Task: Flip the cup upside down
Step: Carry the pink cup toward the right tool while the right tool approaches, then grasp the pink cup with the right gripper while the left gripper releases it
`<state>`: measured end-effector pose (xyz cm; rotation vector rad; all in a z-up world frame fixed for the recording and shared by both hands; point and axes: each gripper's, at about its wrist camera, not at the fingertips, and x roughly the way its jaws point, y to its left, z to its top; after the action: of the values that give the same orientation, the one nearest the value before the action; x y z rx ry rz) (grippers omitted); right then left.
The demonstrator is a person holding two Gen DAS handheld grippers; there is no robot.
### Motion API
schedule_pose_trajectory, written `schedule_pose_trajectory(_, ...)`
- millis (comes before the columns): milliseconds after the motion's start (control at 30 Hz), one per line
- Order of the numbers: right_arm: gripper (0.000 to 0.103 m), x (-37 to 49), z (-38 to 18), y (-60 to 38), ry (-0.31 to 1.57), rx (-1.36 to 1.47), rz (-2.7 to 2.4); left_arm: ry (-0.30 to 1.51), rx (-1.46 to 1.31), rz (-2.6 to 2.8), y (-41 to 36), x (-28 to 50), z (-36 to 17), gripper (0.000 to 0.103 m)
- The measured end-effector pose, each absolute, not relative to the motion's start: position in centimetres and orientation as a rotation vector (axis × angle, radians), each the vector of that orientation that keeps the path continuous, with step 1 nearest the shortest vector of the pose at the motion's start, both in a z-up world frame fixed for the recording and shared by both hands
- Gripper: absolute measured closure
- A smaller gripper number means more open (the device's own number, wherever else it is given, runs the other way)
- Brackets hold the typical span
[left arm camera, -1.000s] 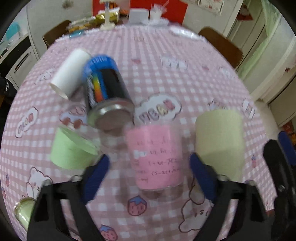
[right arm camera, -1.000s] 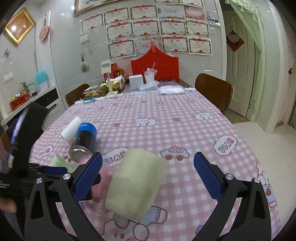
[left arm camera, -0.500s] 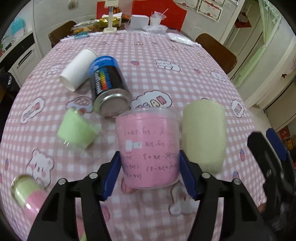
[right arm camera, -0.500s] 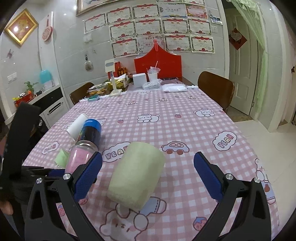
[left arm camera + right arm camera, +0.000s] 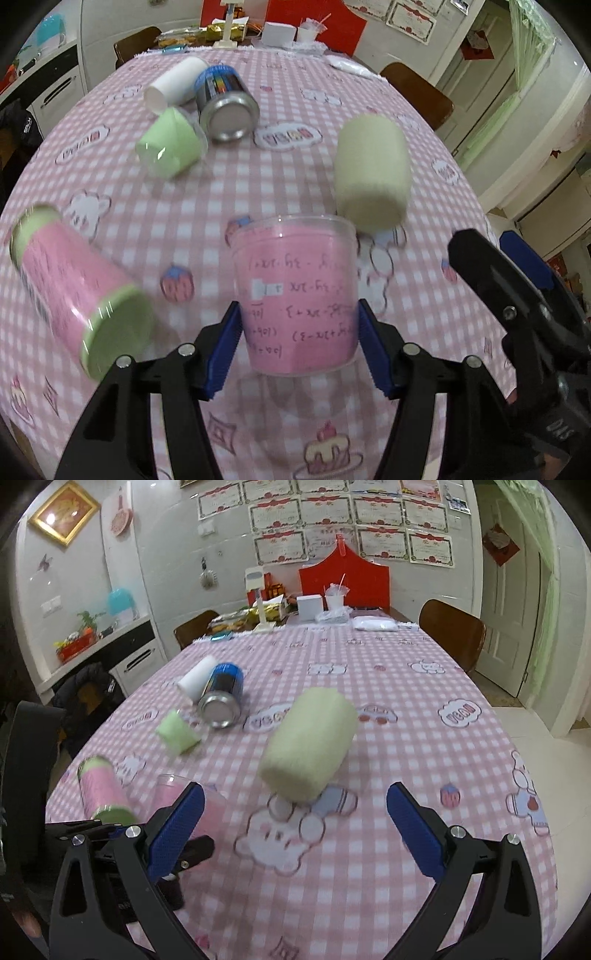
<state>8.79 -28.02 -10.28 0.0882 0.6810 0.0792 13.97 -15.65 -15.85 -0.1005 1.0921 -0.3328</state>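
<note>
My left gripper [image 5: 299,345] is shut on a clear plastic cup with a pink lining [image 5: 297,295], holding it by its sides above the pink checked tablecloth [image 5: 258,184], rim pointing away from me. The handwriting on the cup reads upside down. In the right wrist view the same cup [image 5: 173,794] shows at the lower left, partly hidden behind my right gripper's left finger. My right gripper [image 5: 295,834] is open and empty, low over the table, with the pale green cup [image 5: 310,746] lying ahead of it.
On the table lie a pale green fuzzy cup [image 5: 373,173], a pink and green cup [image 5: 74,291], a small green cup [image 5: 170,147], a blue can [image 5: 227,103] and a white cup [image 5: 173,83]. Boxes and clutter stand at the far end [image 5: 310,607]. Chairs [image 5: 450,631] flank the table.
My left gripper closed on the pink cup, lifted it and pulled back toward me. A pink and green cup came into view at the left. The right gripper stayed open.
</note>
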Motion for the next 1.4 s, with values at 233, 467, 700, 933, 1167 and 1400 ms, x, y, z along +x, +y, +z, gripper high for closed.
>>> schedule_pose_trajectory(233,0.008,6.9,-11.0,-27.4,0.71,0.075,0.083,1.124,-0.093,-0.339,-15.7,11.6,-17.5,0.041)
schedule_pose_trajectory(467,0.008,6.1,-10.9,-27.1,0.703,0.09,0.078,1.151,-0.105,-0.34,-15.0,11.0,-17.4,0.041)
schedule_pose_trajectory(700,0.008,5.6,-9.3,-26.9,0.668,0.105,0.067,1.128,-0.108,-0.391,-14.4,10.4,-16.7,0.029)
schedule_pose_trajectory(933,0.008,5.5,-8.4,-25.8,0.662,0.108,0.066,1.051,-0.031,-0.352,-12.7,9.4,-14.7,0.029)
schedule_pose_trajectory(1167,0.008,6.5,-8.4,-23.7,0.691,0.1,0.077,0.901,0.058,-0.218,-8.6,9.6,-11.6,0.029)
schedule_pose_trajectory(1400,0.008,9.1,-11.1,-21.6,0.821,0.141,0.147,0.846,0.071,-0.176,-5.2,11.3,-11.1,0.029)
